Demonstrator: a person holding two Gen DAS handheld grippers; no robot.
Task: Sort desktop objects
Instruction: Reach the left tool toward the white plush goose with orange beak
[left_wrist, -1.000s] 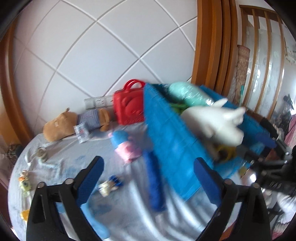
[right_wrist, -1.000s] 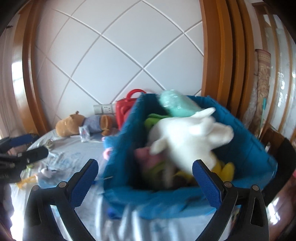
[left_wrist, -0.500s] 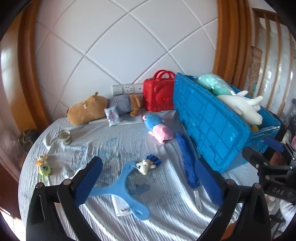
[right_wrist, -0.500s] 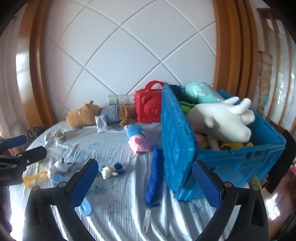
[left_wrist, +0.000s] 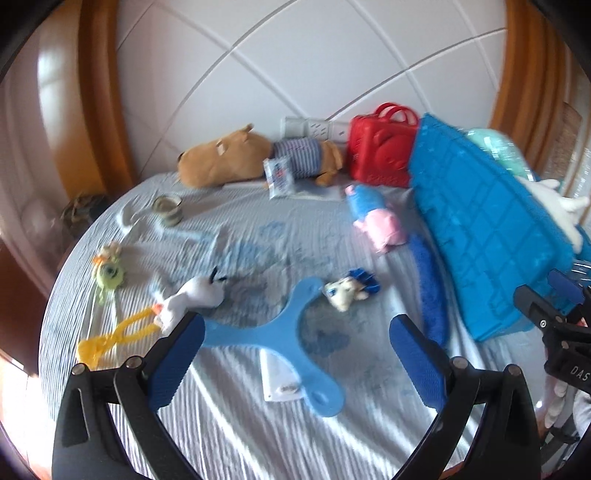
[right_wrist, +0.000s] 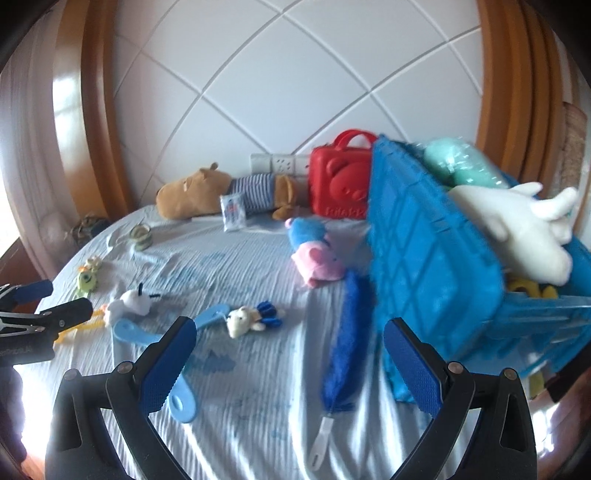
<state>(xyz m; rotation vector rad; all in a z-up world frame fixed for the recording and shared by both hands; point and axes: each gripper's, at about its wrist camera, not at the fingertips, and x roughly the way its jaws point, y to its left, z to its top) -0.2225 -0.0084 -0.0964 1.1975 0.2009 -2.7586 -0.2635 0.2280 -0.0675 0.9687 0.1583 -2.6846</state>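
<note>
Both the left tongs (left_wrist: 295, 341) and the right tongs (right_wrist: 290, 343) were spread wide and held nothing. The blue bin (right_wrist: 424, 266) stood tilted at the right of the bench (right_wrist: 258, 387), filled with plush toys. A blue duster (right_wrist: 347, 339) lay against it; a blue Y-shaped tool (left_wrist: 284, 328) lay below the left tongs.

The left gripper (left_wrist: 295, 354) hangs with its blue-padded fingers (left_wrist: 173, 363) spread wide, gripping nothing. The right gripper (right_wrist: 290, 360) is likewise agape and empty, its fingers (right_wrist: 415, 371) pointing toward 12 o'clock; its neighbour shows at 9 o'clock.
</note>
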